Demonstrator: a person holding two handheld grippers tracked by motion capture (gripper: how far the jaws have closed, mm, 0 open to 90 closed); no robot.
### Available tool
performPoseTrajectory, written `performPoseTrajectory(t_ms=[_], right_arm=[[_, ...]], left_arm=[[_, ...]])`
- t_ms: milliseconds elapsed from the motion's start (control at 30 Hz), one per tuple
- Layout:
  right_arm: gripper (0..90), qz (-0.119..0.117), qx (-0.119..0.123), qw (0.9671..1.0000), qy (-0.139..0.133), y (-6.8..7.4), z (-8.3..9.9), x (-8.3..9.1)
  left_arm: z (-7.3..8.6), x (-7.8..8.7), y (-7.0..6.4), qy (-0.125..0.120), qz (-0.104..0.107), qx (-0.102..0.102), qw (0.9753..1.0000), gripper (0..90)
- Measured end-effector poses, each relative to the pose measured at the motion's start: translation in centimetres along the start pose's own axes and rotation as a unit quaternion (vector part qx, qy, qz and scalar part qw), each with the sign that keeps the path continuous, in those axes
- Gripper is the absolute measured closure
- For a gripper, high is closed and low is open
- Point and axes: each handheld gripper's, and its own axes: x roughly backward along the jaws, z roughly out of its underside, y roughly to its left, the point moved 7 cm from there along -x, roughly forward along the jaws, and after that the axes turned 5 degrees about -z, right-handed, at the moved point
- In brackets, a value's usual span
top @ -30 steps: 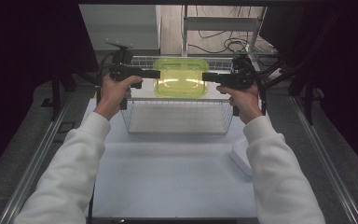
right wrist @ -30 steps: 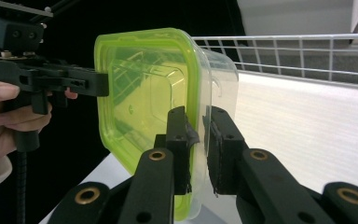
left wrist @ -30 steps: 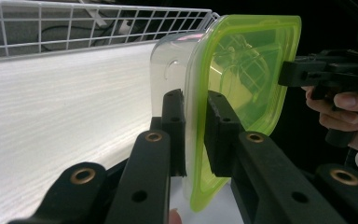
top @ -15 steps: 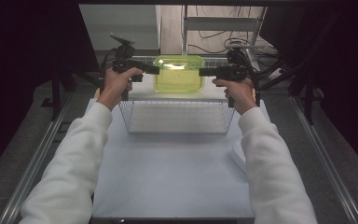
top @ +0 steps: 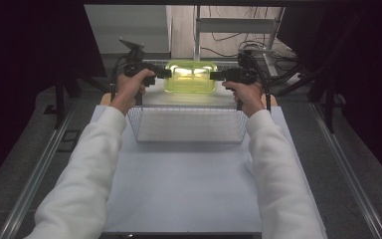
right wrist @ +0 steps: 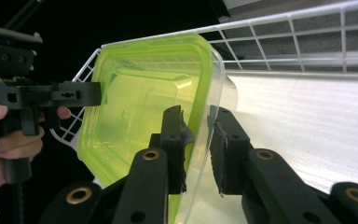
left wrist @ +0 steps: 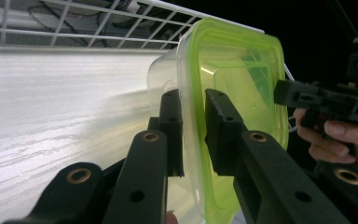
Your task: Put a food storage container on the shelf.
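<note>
Both grippers, left gripper (top: 168,73) and right gripper (top: 213,75), have jaws clenched on the lime-lidded clear plastic box (top: 191,77), above the white wire basket (top: 189,125).

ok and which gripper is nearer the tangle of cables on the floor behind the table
Right. The right gripper sits just in front of the cables; the left gripper is across the green-lidded container, which both clamp from opposite sides.
</note>
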Motion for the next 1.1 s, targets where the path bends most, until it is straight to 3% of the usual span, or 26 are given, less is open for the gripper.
performPoseTrajectory(t_ms=[133,200,267,433,600,667,700,733,800,900,933,967,1067,1100], right_arm=[[71.6,-0.001,-0.026,0.9997,-0.004,-0.6,0.0,-0.6],[70.4,-0.004,-0.056,0.9984,-0.011,-1.1,0.1,-1.1],[70.3,-0.009,-0.067,0.9976,-0.015,-1.3,0.0,-1.2],[69.8,-0.009,-0.068,0.9975,-0.018,-1.3,0.0,-1.3],[67.6,0.006,-0.052,0.9984,-0.023,-1.1,0.1,-1.3],[62.0,0.012,-0.050,0.9984,-0.022,-1.1,0.1,-1.3],[56.7,0.022,-0.040,0.9987,-0.023,-1.0,0.1,-1.3],[56.7,0.022,-0.040,0.9987,-0.023,-1.0,0.1,-1.3],[49.6,0.026,-0.021,0.9990,-0.031,-0.6,0.0,-1.2],[46.0,0.035,-0.007,0.9986,-0.038,-0.4,-0.2,-0.9],[45.9,0.043,0.003,0.9982,-0.042,-0.3,-0.3,-0.7],[44.8,0.058,0.033,0.9965,-0.050,0.3,-0.5,-0.2],[42.9,0.060,0.053,0.9955,-0.050,0.8,-0.5,0.3],[41.3,0.064,0.059,0.9952,-0.046,1.0,-0.4,0.9]], left_arm=[[-0.2,-0.7,0.8,0.008,0.000,0.031,0.9995,75.8],[-0.2,-0.9,1.1,0.009,0.006,0.045,0.9989,73.9],[-0.2,-1.0,1.3,0.008,0.013,0.052,0.9985,73.3],[-0.1,-1.0,1.4,0.008,0.020,0.052,0.9984,71.6],[0.0,-1.1,1.5,0.005,0.006,0.037,0.9993,63.2],[0.1,-1.1,1.5,0.007,0.007,0.038,0.9992,54.4],[0.1,-1.1,1.5,0.008,0.008,0.036,0.9993,45.6],[0.1,-1.1,1.5,0.006,0.006,0.031,0.9995,45.6],[-0.2,-0.7,1.2,-0.009,0.007,0.021,0.9997,36.9],[-0.3,-0.4,0.9,-0.020,0.006,0.013,0.9997,30.4],[-0.3,-0.2,0.8,-0.024,0.004,0.003,0.9997,30.4],[-0.3,0.0,0.8,-0.025,0.001,-0.002,0.9997,27.4],[-0.2,0.6,0.6,-0.030,-0.008,-0.015,0.9994,25.4],[0.0,1.1,0.3,-0.027,-0.013,-0.029,0.9991,23.7]])
